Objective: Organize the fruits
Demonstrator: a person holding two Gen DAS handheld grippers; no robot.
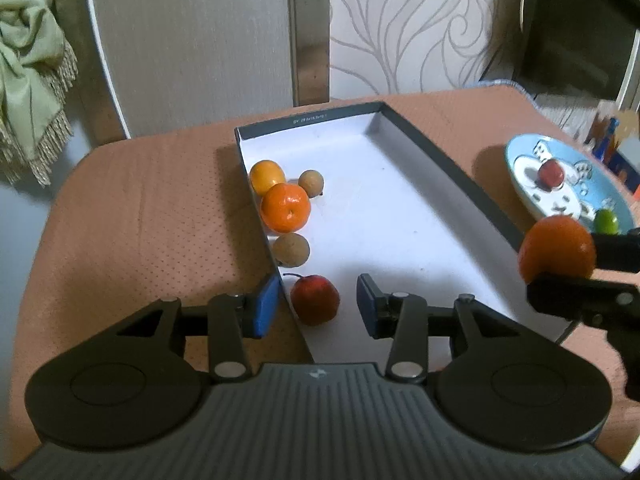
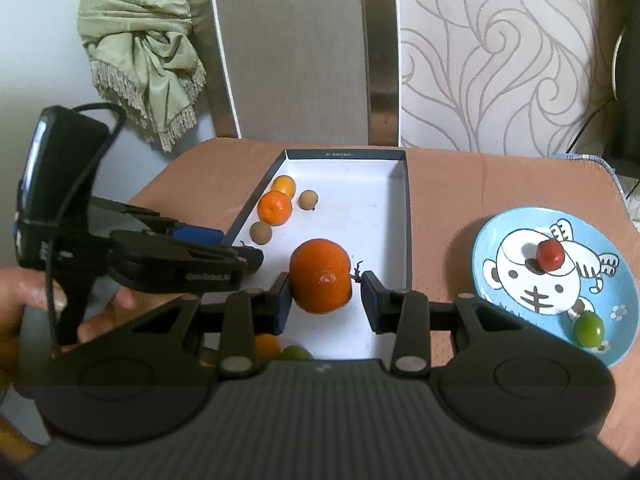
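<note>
Orange [image 2: 320,276]: sitting pinched in right gripper [image 2: 325,300], hanging over box [image 2: 384,216].
Red fruit [image 1: 315,299]: lying in box, just ahead between left gripper's [image 1: 318,307] parted, empty jaws.
Nearer hand: left.

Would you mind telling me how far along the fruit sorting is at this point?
Partly done, it seems. A small red fruit and a green fruit lie on the blue plate. The right gripper holds an orange above the box. The left gripper stands open around a stemmed red fruit in the box. Several more fruits remain there.
</note>
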